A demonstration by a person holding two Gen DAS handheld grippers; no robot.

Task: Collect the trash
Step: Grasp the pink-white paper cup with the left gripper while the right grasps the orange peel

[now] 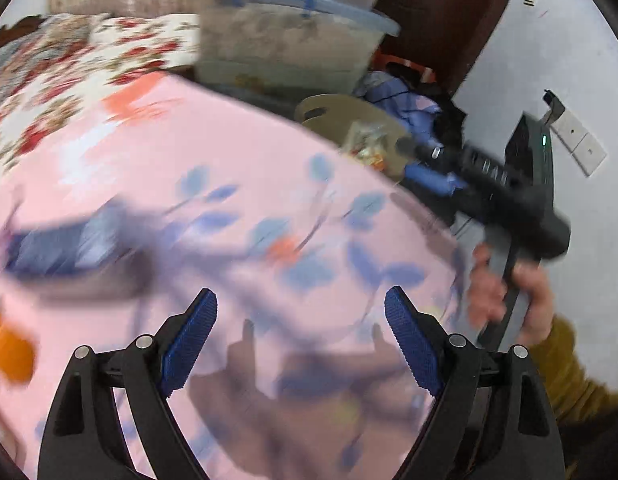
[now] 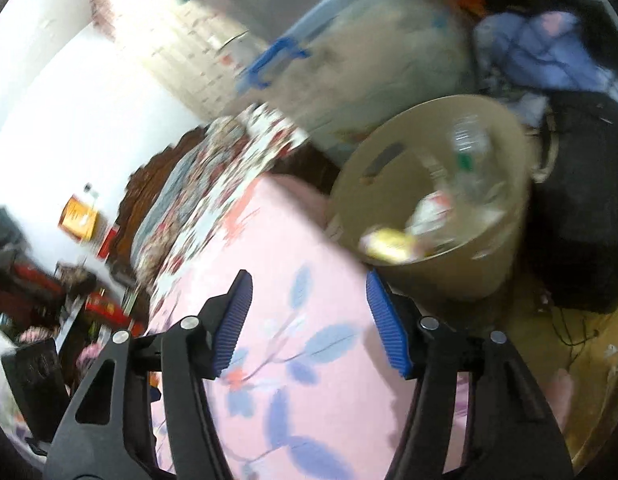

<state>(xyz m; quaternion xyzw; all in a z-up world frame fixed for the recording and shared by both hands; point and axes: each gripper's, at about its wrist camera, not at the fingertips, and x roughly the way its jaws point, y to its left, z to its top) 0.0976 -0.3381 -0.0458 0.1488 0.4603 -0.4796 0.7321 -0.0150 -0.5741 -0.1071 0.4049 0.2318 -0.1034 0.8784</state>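
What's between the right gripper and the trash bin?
In the right wrist view, only pink floral bedding lies between the open right gripper and the tan trash bin; nothing is between the fingers.

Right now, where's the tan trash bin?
In the right wrist view the tan trash bin sits on the floor at upper right, against the pink bedspread's edge, with the clear storage box behind it.

Pink floral bedsheet (image 1: 229,208) — white wall (image 1: 569,40), clear storage box (image 1: 293,40) beyond.
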